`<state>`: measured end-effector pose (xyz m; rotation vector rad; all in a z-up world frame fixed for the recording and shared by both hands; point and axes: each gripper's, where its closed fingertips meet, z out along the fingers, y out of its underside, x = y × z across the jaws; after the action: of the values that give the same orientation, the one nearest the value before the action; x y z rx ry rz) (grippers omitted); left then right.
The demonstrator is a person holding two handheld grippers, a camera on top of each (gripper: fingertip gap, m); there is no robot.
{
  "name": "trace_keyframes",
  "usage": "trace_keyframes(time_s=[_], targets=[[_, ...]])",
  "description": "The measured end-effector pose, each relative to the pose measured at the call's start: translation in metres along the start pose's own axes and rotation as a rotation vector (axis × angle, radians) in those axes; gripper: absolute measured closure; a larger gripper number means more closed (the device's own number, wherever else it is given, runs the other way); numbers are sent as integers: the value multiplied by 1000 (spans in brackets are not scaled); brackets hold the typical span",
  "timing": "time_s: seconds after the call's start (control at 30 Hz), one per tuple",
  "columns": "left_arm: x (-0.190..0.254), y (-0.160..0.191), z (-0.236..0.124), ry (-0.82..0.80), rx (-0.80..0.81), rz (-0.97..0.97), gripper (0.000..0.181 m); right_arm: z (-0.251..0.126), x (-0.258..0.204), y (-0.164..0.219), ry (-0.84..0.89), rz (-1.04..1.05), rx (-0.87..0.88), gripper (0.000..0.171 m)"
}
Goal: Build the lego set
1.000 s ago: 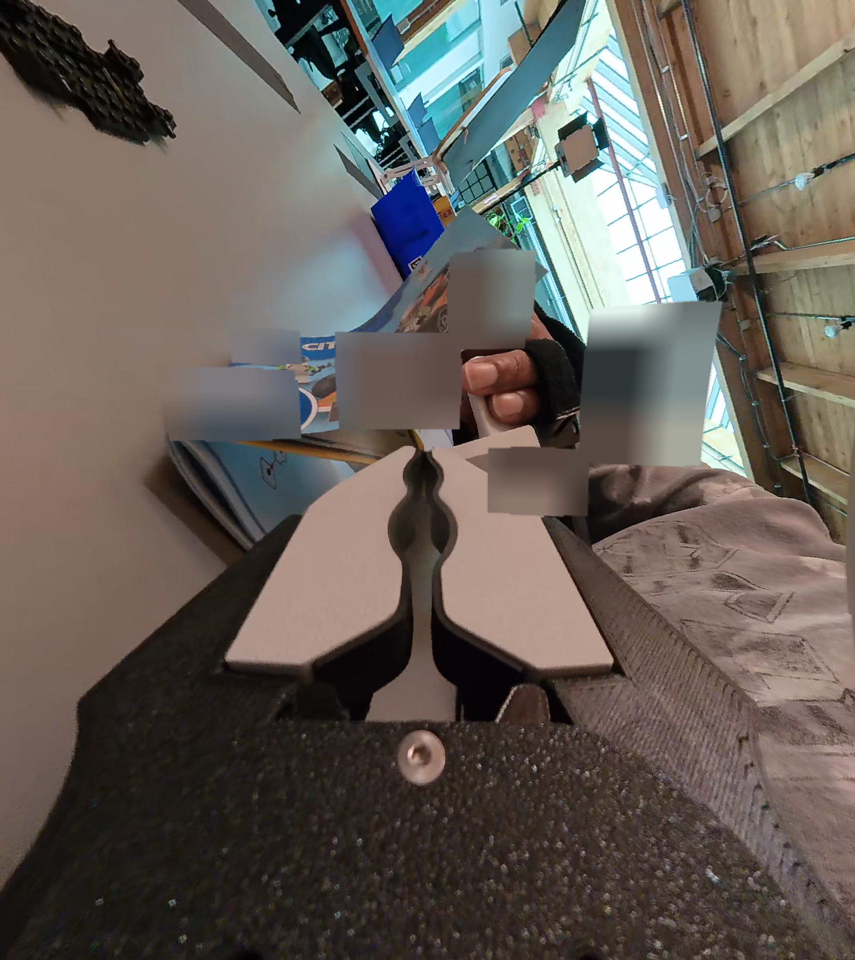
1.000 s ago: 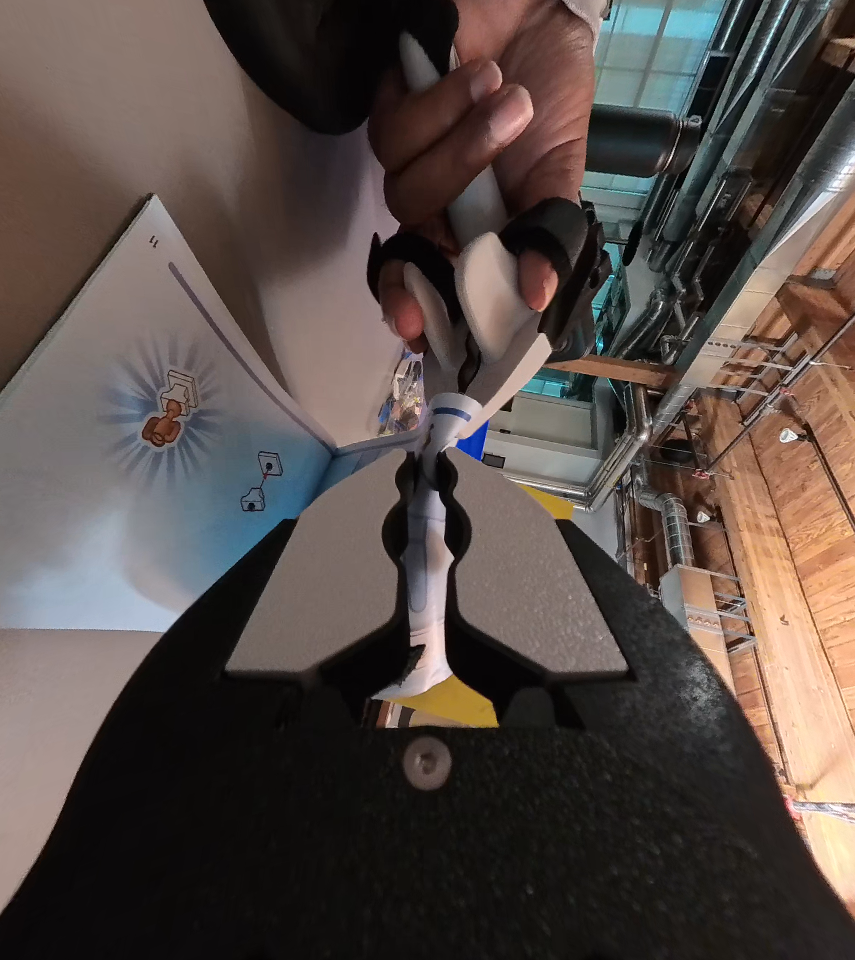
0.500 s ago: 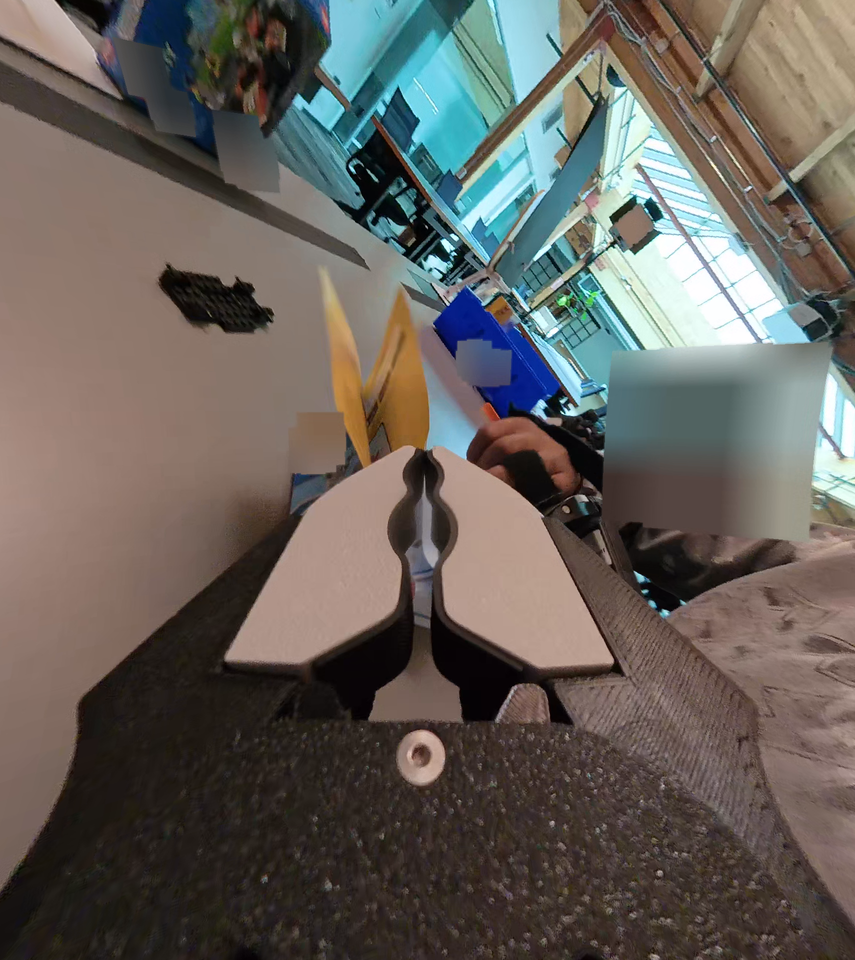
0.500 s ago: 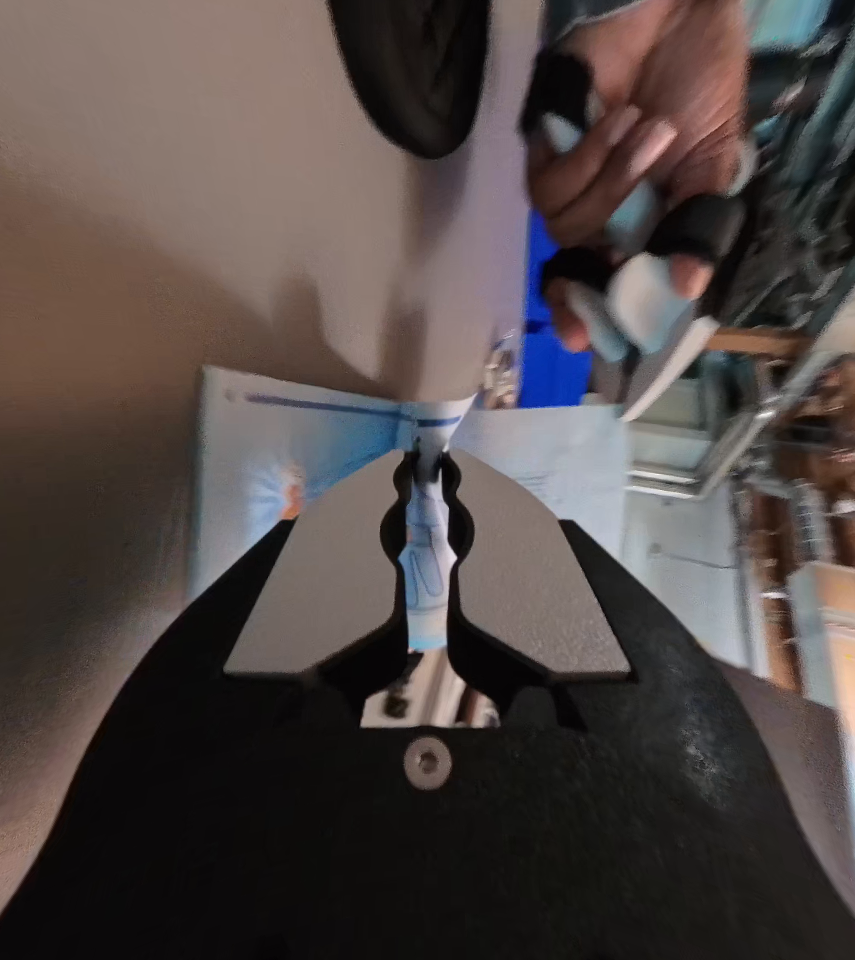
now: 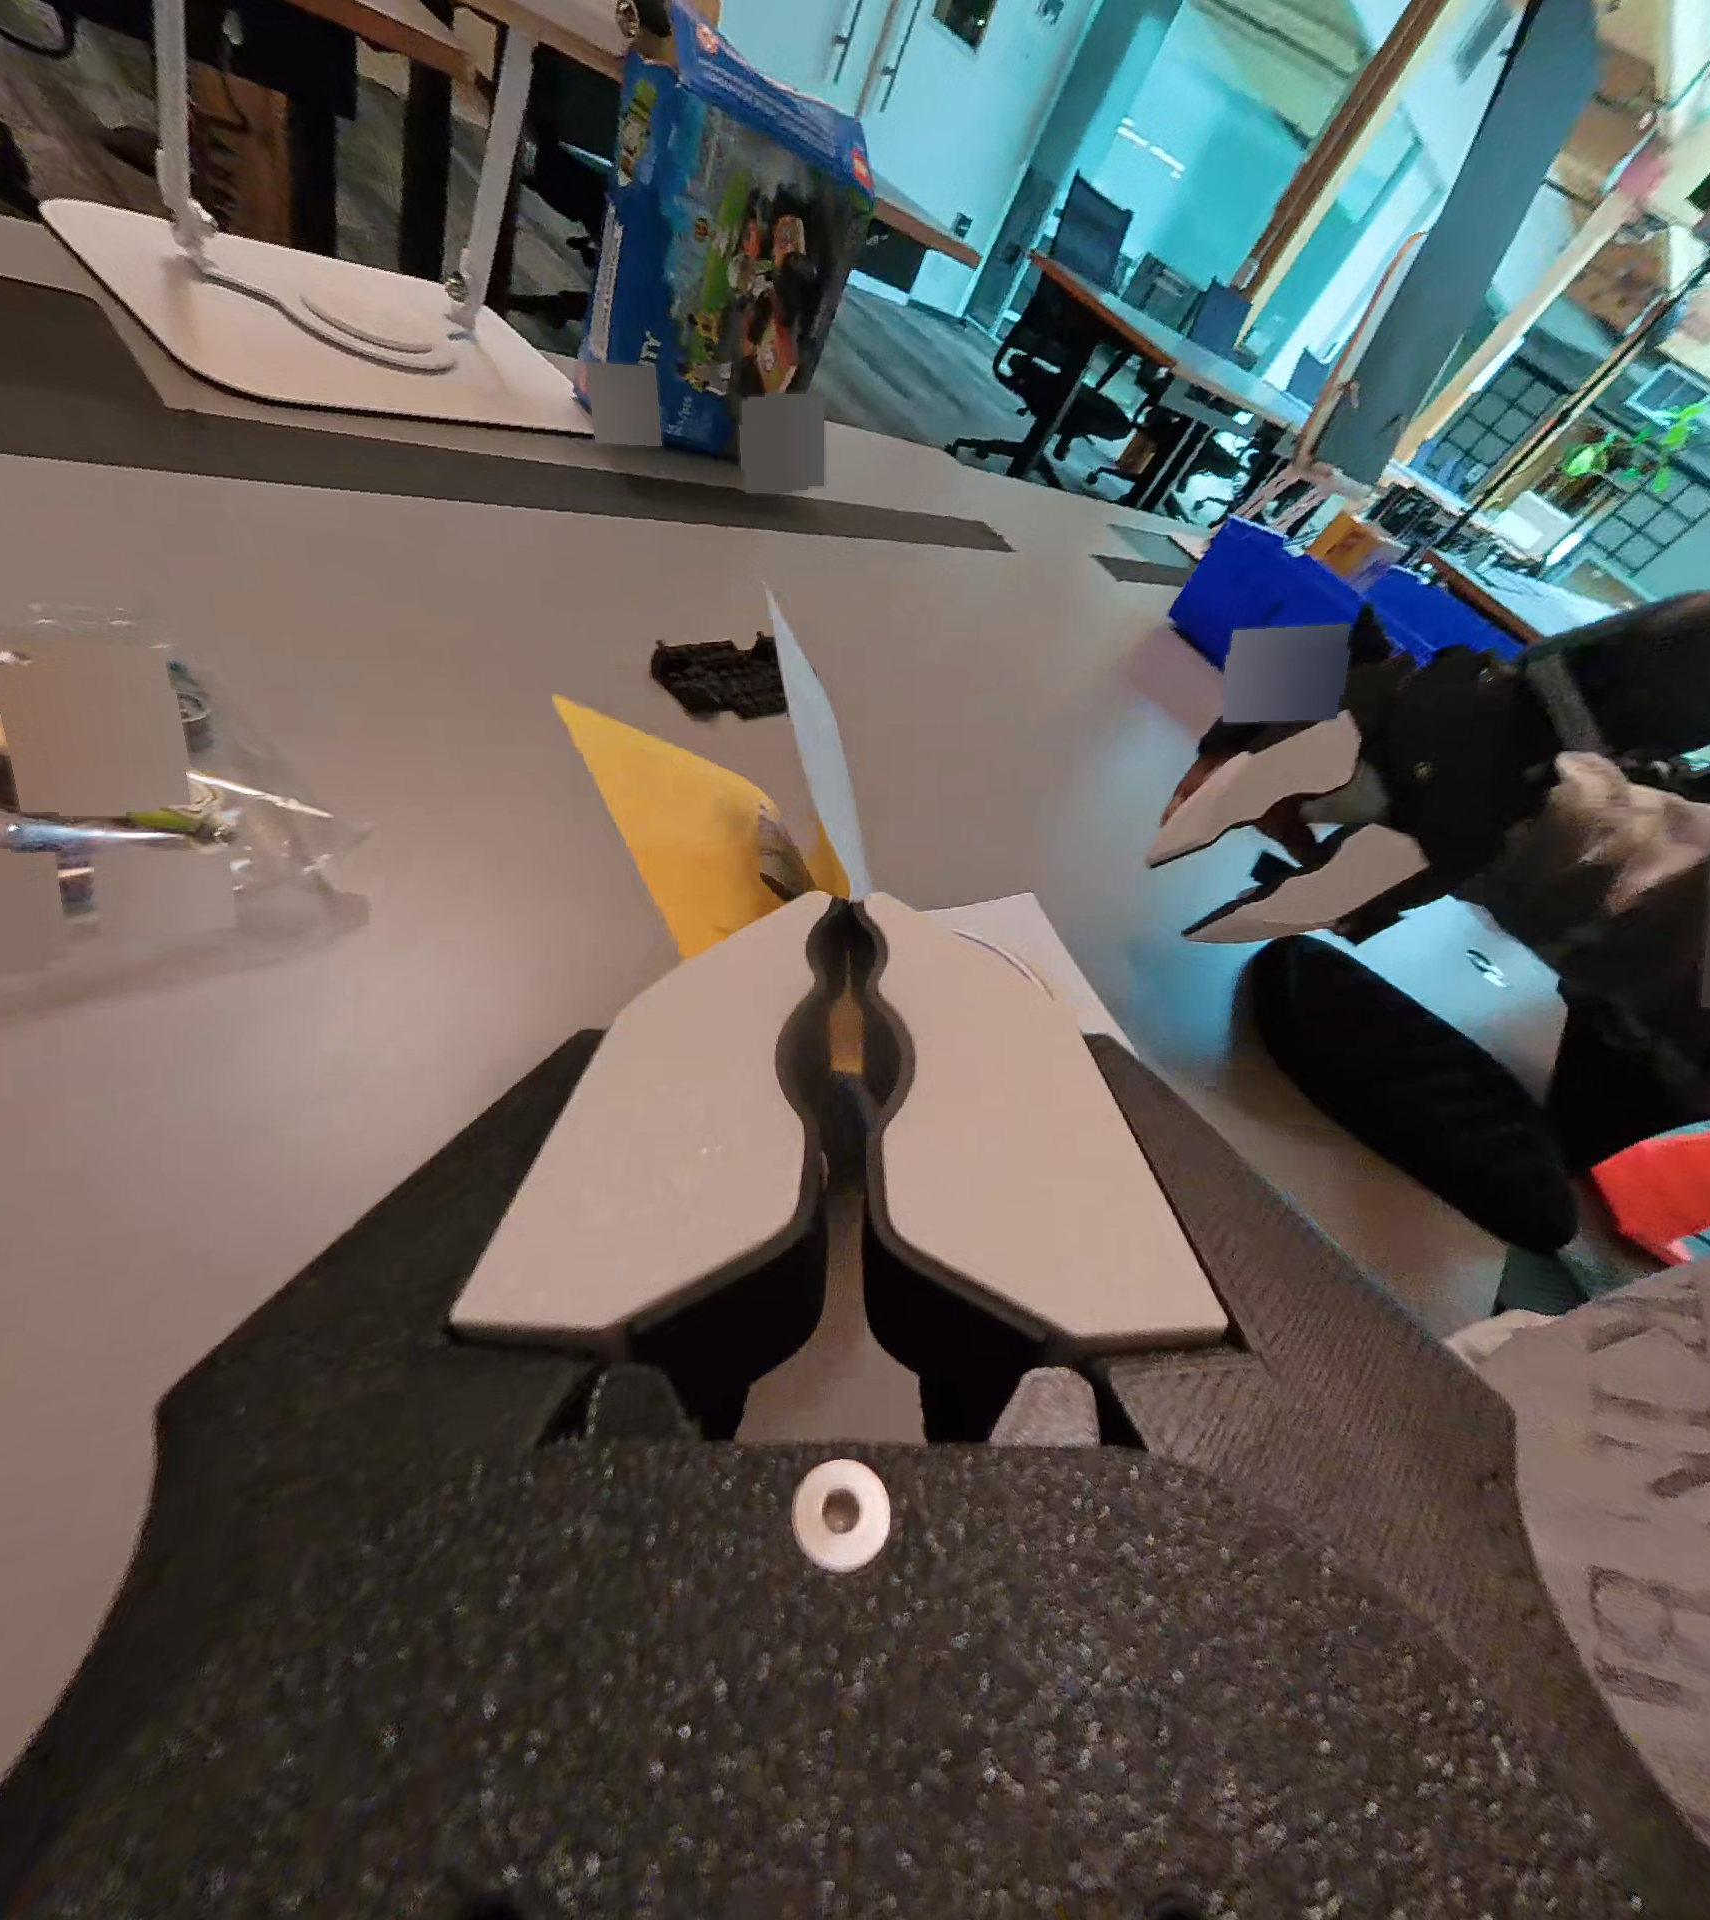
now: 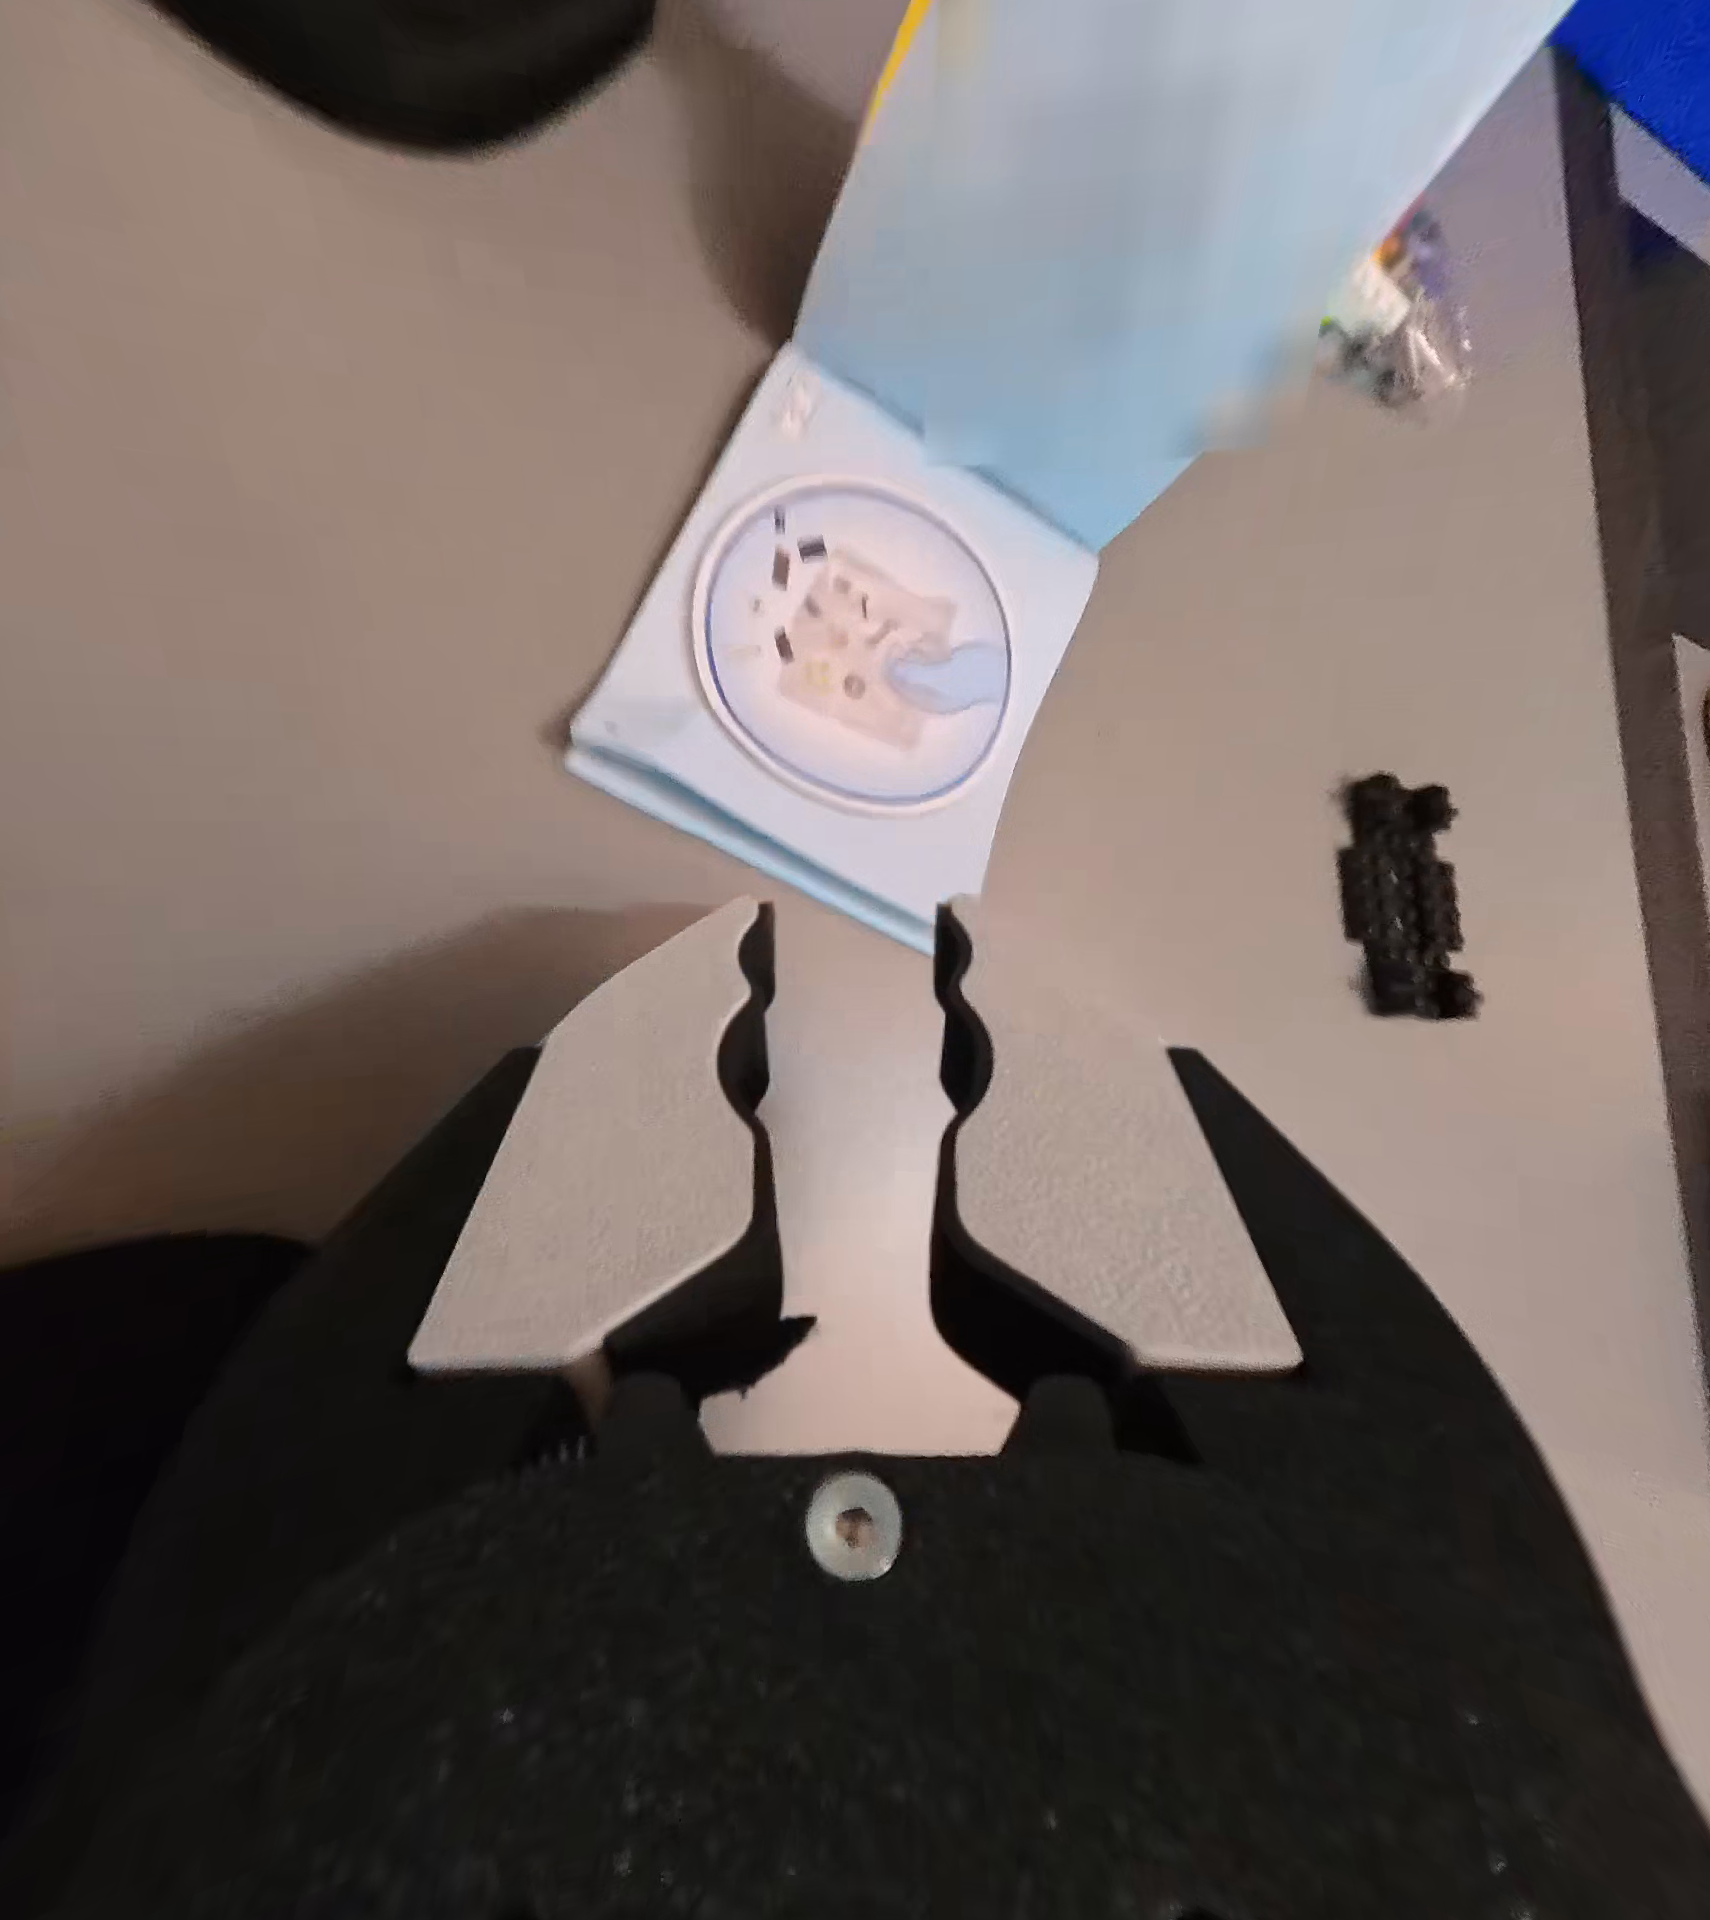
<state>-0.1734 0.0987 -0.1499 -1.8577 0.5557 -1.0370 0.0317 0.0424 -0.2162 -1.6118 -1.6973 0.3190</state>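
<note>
My left gripper [image 5: 849, 909] is shut on the instruction booklet: a light blue page [image 5: 815, 748] and the yellow cover [image 5: 695, 821] fan out from its fingertips. In the right wrist view the booklet [image 6: 851, 665] lies open on the grey table [image 6: 259, 520] with one page [image 6: 1142, 208] lifted and blurred. My right gripper [image 6: 851, 925] is open and empty just short of the booklet's near edge. It also shows in the left wrist view [image 5: 1235, 883], open, to the right. A black lego assembly [image 6: 1402, 894] lies on the table, also in the left wrist view [image 5: 721, 681].
A clear bag of lego parts [image 5: 103, 769] lies at the left. The lego box [image 5: 726, 260] and a white stand base [image 5: 311, 322] stand at the back. Blue bins [image 5: 1277, 603], a black pouch [image 5: 1402, 1091] and a red object [image 5: 1703, 1184] are at the right. About 25 centimeters separates my left fingertips from my right. To the black lego assembly [image 6: 1402, 894]: right tips about 20 centimeters, left tips about 30 centimeters. Look for it in the left wrist view [image 5: 746, 682] too.
My right gripper has let go of the booklet page and opened, pulling back from it. My left gripper stays shut on the booklet's pages while both views swing round to the table.
</note>
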Motion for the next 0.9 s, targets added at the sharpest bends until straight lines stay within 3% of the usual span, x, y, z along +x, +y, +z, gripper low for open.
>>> trace_keyframes(time_s=[0.1,0.23,0.4,0.5,0.9], targets=[[-1,1,-2,7,14,-32,181,12,-13,-24,-103,24,25,132],[1,-1,-5,5,28,-27,181,42,-43,-27,-234,-107,-88,122],[-4,1,-8,-6,23,-21,181,52,-45,-22,-326,-187,-132,144],[-10,3,-11,-17,29,-34,181,50,-40,-22,-355,-229,-138,169],[-52,34,-24,-96,-63,-94,181,49,-20,-28,-355,-280,-146,171]])
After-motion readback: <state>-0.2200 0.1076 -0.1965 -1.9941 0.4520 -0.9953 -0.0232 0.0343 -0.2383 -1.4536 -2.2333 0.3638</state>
